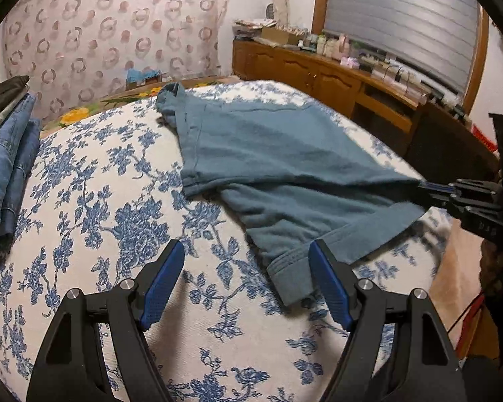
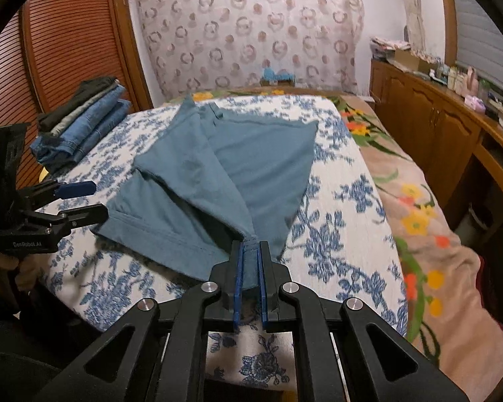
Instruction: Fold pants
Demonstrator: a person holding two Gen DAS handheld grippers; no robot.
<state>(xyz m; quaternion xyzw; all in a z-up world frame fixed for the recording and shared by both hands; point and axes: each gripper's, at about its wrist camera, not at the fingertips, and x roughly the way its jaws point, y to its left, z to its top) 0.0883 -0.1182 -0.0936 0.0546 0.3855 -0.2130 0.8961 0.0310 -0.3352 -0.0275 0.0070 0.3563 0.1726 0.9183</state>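
Teal pants [image 1: 268, 154] [image 2: 251, 160] lie partly folded on a bed with a blue-flowered sheet [image 1: 100, 201] [image 2: 335, 217]. My right gripper [image 2: 249, 244] is shut on a bunched edge of the pants at the near side of the bed, lifting the cloth into a ridge. In the left wrist view it shows at the right edge [image 1: 429, 187], pinching the cloth. My left gripper [image 1: 246, 246] [image 2: 99, 199] stands open just above the sheet. A ribbed hem of the pants [image 1: 291, 278] lies between its fingers, close to the right pad, with neither pad pressing on it.
A stack of folded jeans and dark clothes [image 1: 10, 154] [image 2: 84, 124] sits at the far left of the bed. A flowered blanket [image 2: 436, 234] covers the bed's right side. A wooden sideboard [image 1: 318, 77] [image 2: 419, 124] crowded with small items runs along the right wall.
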